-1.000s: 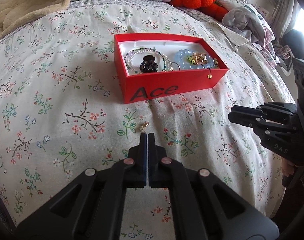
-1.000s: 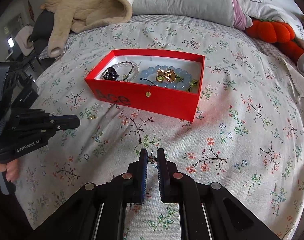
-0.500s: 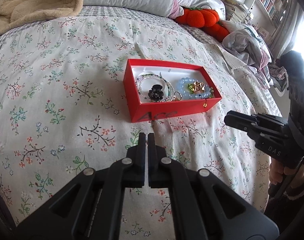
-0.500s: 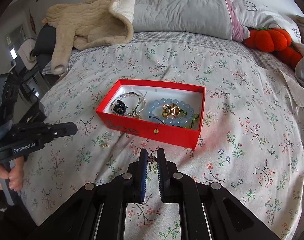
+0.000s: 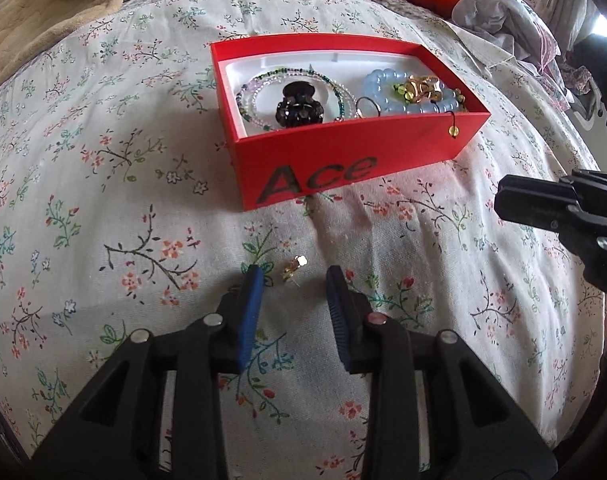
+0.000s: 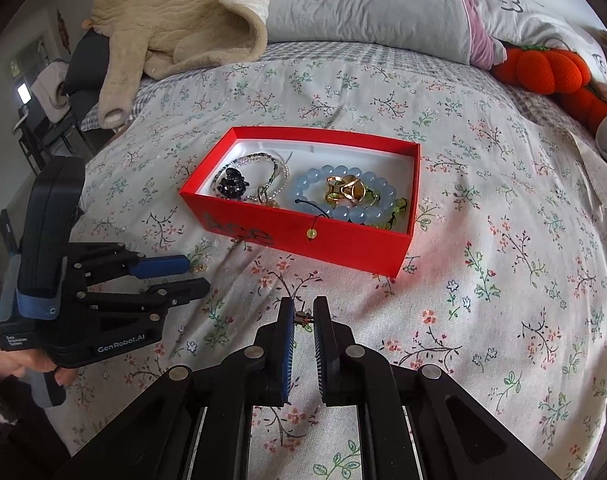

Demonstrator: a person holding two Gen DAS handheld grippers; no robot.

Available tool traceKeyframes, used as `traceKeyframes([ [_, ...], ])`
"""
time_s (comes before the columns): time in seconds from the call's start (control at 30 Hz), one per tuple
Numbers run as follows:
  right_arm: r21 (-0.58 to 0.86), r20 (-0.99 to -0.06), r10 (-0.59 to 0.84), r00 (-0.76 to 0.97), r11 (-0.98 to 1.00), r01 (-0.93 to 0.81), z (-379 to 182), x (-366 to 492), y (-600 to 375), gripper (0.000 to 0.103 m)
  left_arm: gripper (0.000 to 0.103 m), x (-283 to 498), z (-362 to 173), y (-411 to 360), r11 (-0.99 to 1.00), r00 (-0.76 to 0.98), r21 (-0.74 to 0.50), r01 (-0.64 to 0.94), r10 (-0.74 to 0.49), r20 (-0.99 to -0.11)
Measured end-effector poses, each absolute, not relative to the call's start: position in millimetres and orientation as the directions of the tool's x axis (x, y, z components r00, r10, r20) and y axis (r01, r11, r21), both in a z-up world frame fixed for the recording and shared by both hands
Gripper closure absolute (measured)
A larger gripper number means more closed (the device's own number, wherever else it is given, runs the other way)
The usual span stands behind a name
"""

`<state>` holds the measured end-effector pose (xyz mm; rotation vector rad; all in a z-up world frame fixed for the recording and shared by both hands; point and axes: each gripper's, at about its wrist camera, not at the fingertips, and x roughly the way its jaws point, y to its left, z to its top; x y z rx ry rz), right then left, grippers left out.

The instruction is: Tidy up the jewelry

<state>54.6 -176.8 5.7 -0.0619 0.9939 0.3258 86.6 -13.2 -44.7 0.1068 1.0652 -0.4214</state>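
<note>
Hovering low over a floral bedsheet (image 5: 103, 208), the left gripper (image 5: 293, 280) has its jaws spread wide on either side of 1 small gold stud earring (image 5: 293, 267); that earring lies on the sheet just ahead of the tips, between them, its short length tilted diagonally, in front of the red cardboard box marked Ace (image 5: 327, 176); the left gripper is clearly the nearer 1. The right gripper (image 6: 302, 316) has jaws narrow, pinching a tiny dark-and-gold piece (image 6: 301, 315), probably another earring. Inside the box sit a blue bead bracelet (image 6: 343, 210), gold rings (image 6: 345, 191) and a black hair claw (image 5: 299, 110).
</note>
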Motion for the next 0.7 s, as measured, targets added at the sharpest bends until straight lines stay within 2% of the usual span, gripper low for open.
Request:
traceKeyframes([
  [0.03, 0.096, -0.832, 0.240, 0.500, 0.950, -0.297, 4.8, 54.6, -177.5, 0.094, 0.077, 87.2, -44.9, -14.1, 0.916, 0.413, -0.110, 0.386, -0.278, -0.867],
  [0.07, 0.095, -0.833, 0.239, 0.499, 0.950, -0.297, 4.1, 54.4, -178.2, 0.094, 0.090, 87.8, -44.9, -14.9, 0.916, 0.413, -0.106, 0.386, -0.274, -0.869],
  [0.1, 0.096, -0.834, 0.239, 0.498, 0.950, -0.296, 3.7, 54.1, -178.9, 0.094, 0.092, 88.8, -44.8, -15.3, 0.917, 0.410, -0.108, 0.385, -0.274, -0.870],
  [0.4, 0.097, -0.823, 0.241, 0.515, 0.952, -0.290, 12.4, 52.8, -183.3, 0.094, 0.094, 88.3, -32.1, -14.5, 0.923, 0.409, -0.121, 0.366, -0.277, -0.870],
  [0.7, 0.132, -0.780, 0.250, 0.573, 0.962, -0.240, 39.1, 65.5, -189.8, 0.094, 0.094, 93.5, 25.1, -0.3, 0.917, 0.512, -0.241, 0.318, -0.381, -0.770],
])
